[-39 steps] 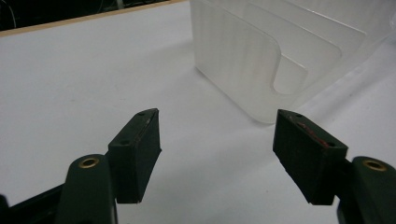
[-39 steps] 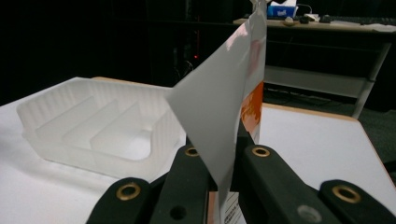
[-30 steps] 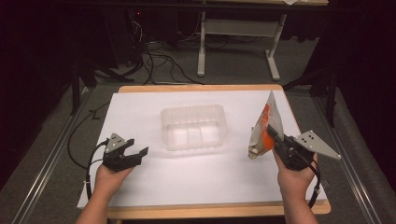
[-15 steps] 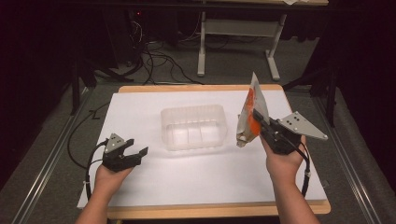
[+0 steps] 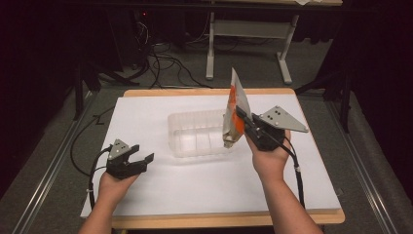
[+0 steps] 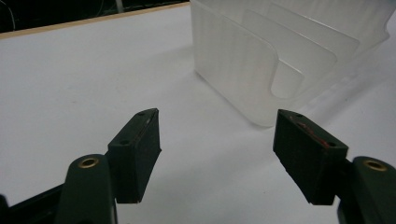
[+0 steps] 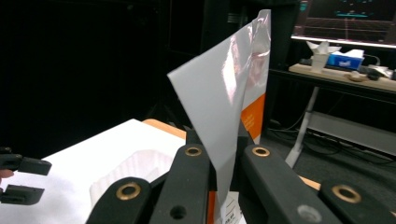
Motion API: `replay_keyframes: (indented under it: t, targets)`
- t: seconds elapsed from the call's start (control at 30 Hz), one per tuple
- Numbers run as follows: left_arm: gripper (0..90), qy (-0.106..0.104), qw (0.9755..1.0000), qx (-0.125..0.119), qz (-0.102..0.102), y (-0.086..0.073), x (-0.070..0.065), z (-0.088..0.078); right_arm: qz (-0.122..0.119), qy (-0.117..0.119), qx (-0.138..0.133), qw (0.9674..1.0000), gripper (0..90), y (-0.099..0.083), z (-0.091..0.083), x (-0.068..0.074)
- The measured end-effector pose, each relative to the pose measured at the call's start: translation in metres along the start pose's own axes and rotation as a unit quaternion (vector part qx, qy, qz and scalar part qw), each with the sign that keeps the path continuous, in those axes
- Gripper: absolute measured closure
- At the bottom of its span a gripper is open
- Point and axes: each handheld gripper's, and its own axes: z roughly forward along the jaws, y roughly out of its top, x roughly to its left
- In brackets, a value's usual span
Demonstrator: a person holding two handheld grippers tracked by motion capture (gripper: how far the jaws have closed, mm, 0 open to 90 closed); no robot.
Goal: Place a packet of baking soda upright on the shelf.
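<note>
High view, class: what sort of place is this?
Probably a lab or workshop: a white-topped table in a dark room, loose cables on the floor behind it, and another desk frame beyond.

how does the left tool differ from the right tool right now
The left tool stands open with nothing between its jaws; the right tool is shut on an orange and white packet. The left rests low over the white table, apart from the clear plastic container; the right is raised beside the container's right end. Both are black, hand-held and cabled.
</note>
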Motion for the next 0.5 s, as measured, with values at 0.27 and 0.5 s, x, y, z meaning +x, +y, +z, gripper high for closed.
replay_keyframes:
  t: [0.27,0.5]
  targets:
    - [32.1,-0.003,1.0000,0.000,-0.001,0.000,-0.001,0.000,-0.002,0.018,0.006,0.9998,90.0,-0.002,0.032,0.016]
    - [32.1,-0.005,1.0000,-0.001,-0.004,0.000,-0.001,-0.001,0.001,0.025,0.019,0.9995,90.0,-0.010,0.059,0.026]
